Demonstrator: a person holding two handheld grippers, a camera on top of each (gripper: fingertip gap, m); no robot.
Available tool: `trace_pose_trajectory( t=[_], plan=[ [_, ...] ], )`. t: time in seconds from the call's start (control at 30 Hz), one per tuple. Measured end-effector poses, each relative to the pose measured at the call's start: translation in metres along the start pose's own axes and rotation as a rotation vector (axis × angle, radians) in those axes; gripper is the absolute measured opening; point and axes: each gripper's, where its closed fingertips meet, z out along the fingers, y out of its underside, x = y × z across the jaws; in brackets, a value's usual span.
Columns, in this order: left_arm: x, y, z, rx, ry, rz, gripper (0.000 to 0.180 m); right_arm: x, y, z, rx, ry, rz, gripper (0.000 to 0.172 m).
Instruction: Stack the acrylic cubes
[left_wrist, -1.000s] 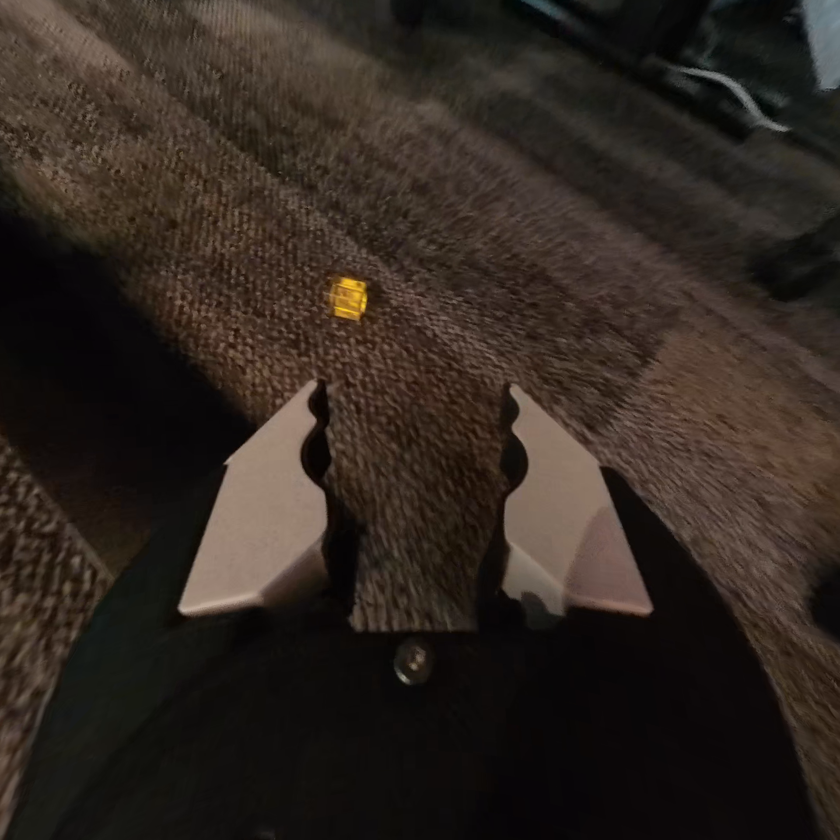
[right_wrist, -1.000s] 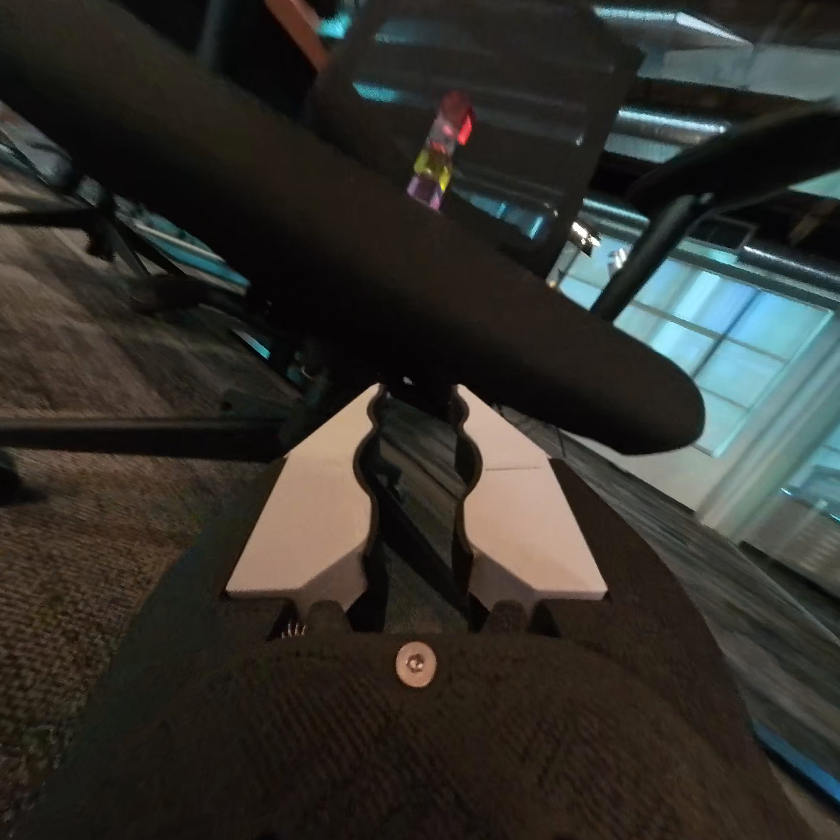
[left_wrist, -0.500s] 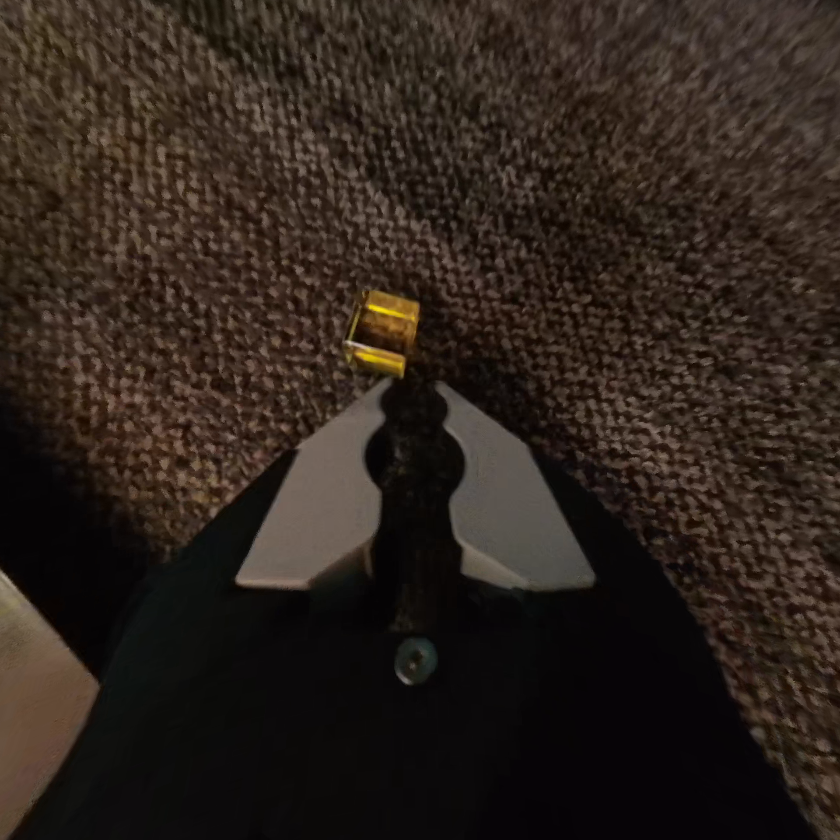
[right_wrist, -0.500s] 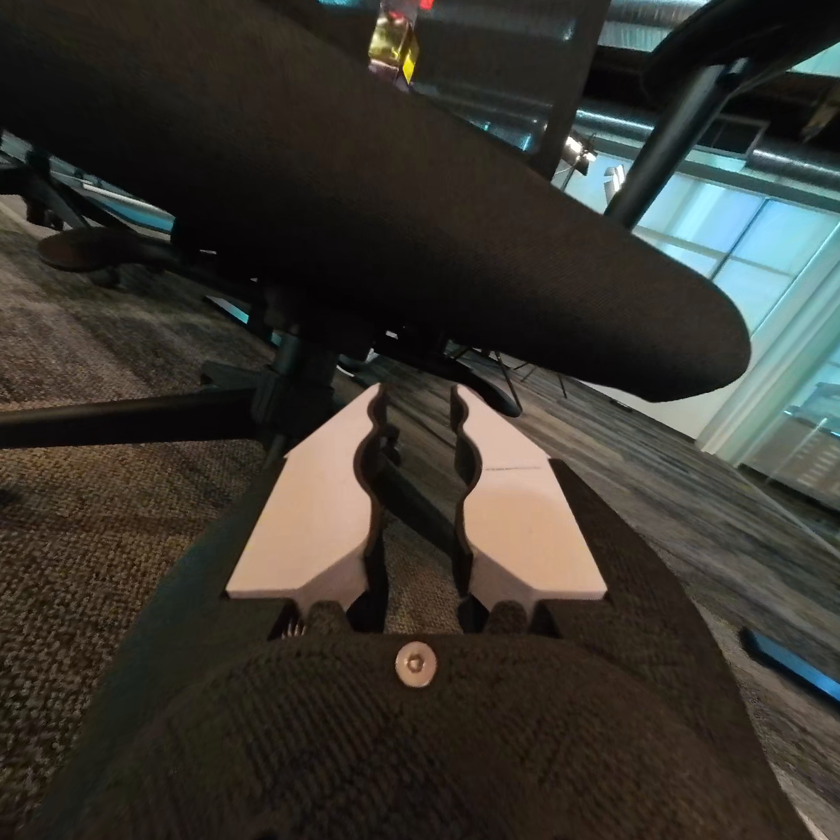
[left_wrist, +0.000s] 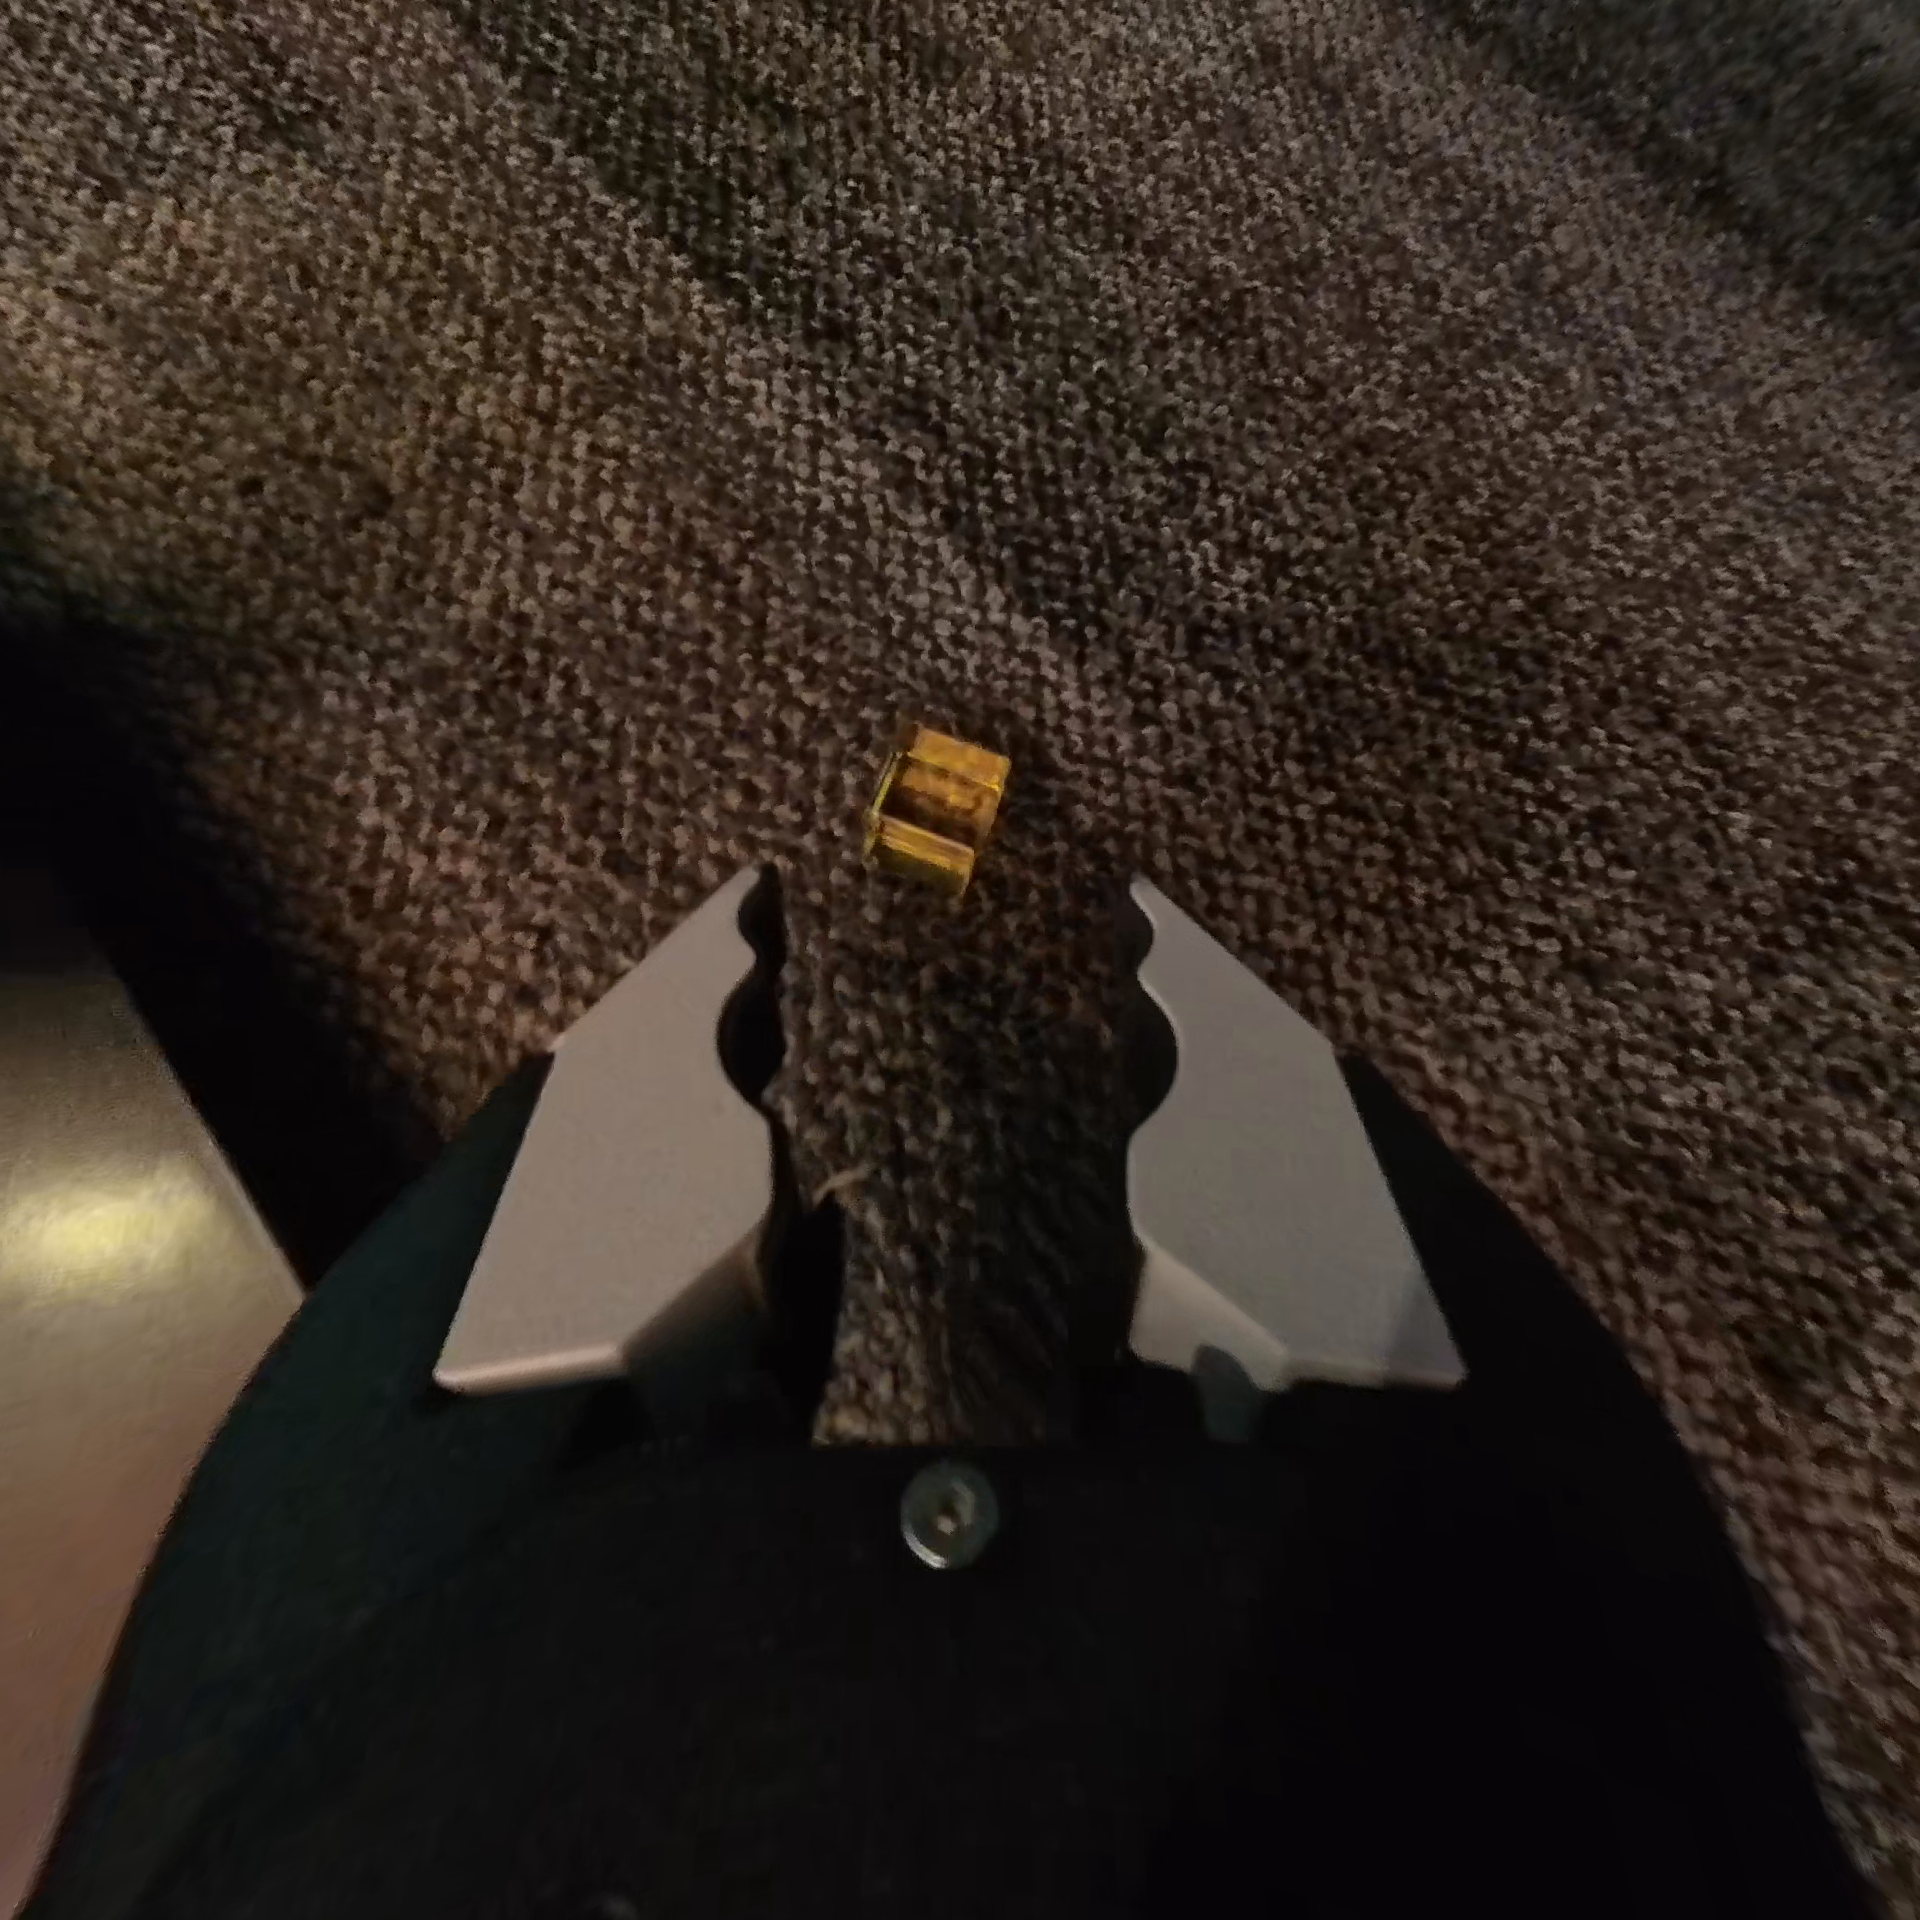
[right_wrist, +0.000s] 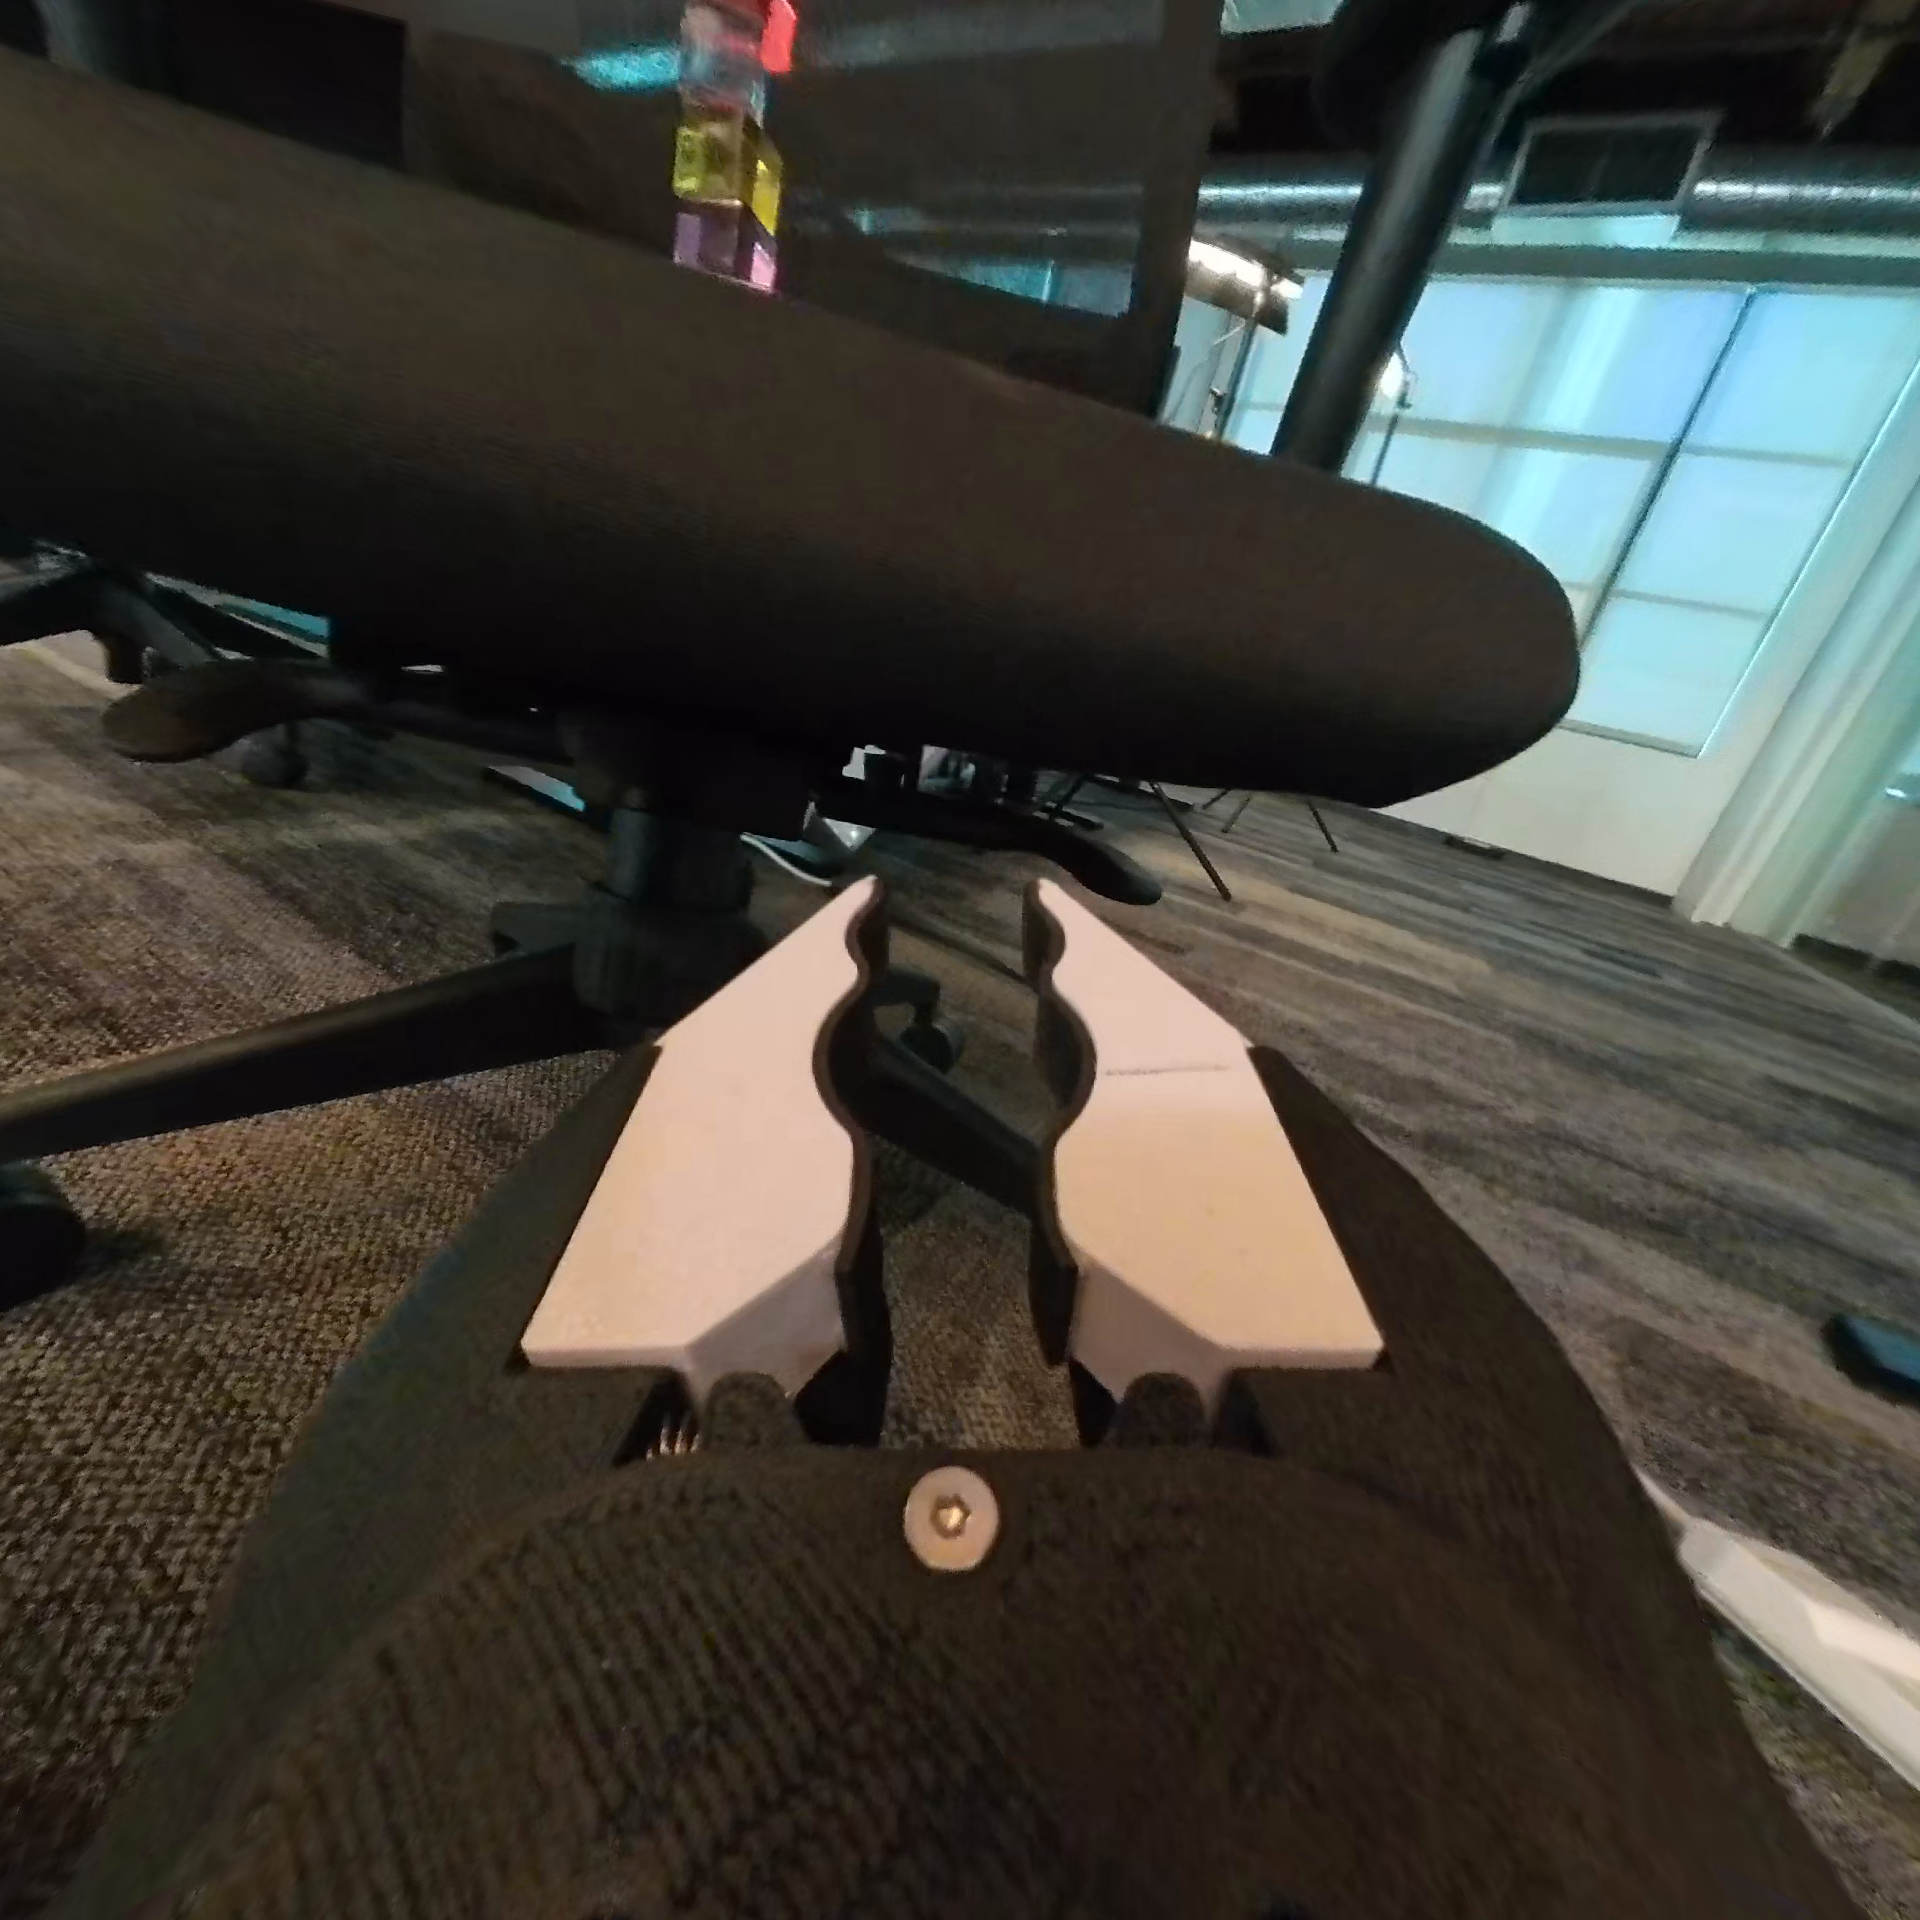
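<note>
Left gripper (left_wrist: 951, 883) has spread wide, empty, pointing down above yellow cube (left_wrist: 938, 808).

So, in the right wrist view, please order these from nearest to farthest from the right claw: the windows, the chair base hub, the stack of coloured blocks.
From the right claw:
1. Chair base hub, just left of the tips, on the carpet.
2. Stack of coloured blocks, up on the chair seat, upper left.
3. Windows, far right, across the room.

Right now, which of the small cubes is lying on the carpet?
The lone yellow cube, just ahead of the open left hand-held gripper. The others stand stacked on the chair seat.
</note>
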Motion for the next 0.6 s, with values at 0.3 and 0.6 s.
trace_pose_trajectory(
  t=[0.3, 0.6],
  plan=[
    [0.007, 0.007, 0.040, -0.055, 0.055, 0.095, 0.035, -0.024, 0.018, 0.018, -0.084, -0.054, -0.108, 0.022],
    [0.080, -0.055, -0.139, 0.483, 0.179, 0.263, 0.027, -0.028, -0.006, 0.006, 0.005, -0.075, -0.105, 0.021]
  ],
)
